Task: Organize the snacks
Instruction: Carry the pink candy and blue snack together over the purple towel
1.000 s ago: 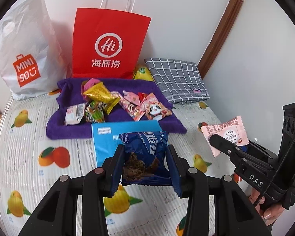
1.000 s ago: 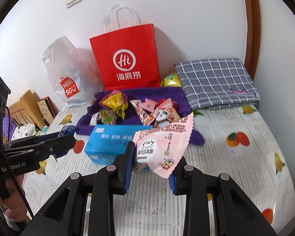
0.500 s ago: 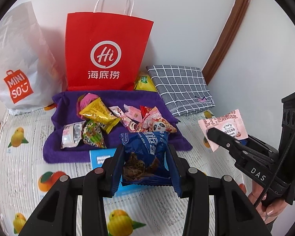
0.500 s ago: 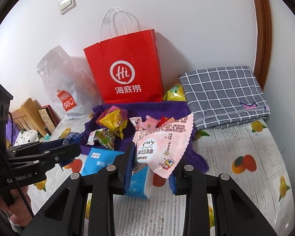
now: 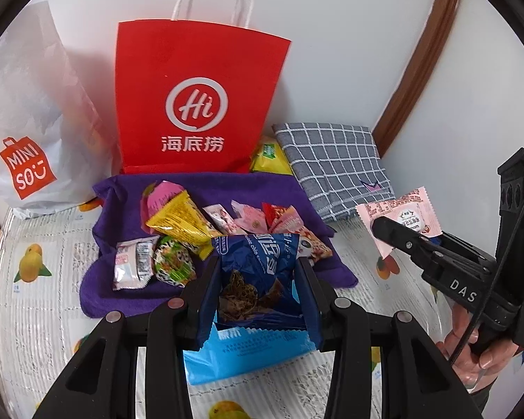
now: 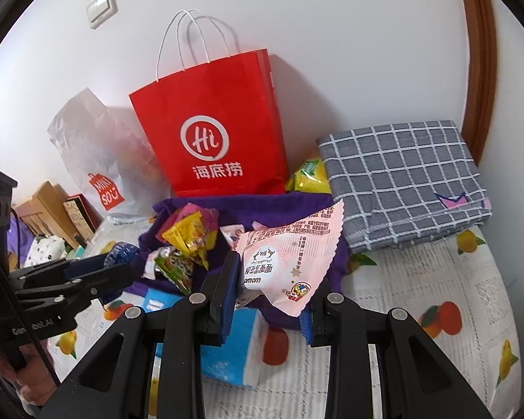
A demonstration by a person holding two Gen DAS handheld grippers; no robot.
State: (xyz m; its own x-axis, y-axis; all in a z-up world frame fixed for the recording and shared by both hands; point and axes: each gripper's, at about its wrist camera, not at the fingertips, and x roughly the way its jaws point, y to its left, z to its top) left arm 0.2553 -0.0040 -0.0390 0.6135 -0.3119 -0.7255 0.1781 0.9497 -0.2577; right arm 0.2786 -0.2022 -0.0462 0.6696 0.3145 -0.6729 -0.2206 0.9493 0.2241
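In the left wrist view, a blue chocolate-chip cookie packet (image 5: 258, 276) is clamped between the two fingers of the left hand-held gripper (image 5: 258, 296), above a light blue tissue pack (image 5: 241, 352) that lies on the fruit-printed bed cover (image 5: 35, 314). Beyond it a purple cloth (image 5: 122, 192) is spread towards the bed's far edge, and loose snacks are piled on it, among them a yellow packet (image 5: 181, 223) and a green patterned packet (image 5: 173, 262). Against the wall at the far edge a red paper bag (image 5: 199, 104) stands upright, with a white plastic bag (image 5: 28, 122) at its left and a grey checked folded cloth (image 5: 335, 167) in the far right corner. At the right, the right hand-held gripper (image 5: 384, 227) is seen side-on, closed on a pink snack packet (image 5: 405, 216). In the right wrist view, the pink snack packet (image 6: 283, 262) is pinched between the fingers of the right hand-held gripper (image 6: 272, 296) over the near edge of the purple cloth (image 6: 248, 209). The left hand-held gripper (image 6: 118, 269) is seen at the left, the blue packet showing at its tip.
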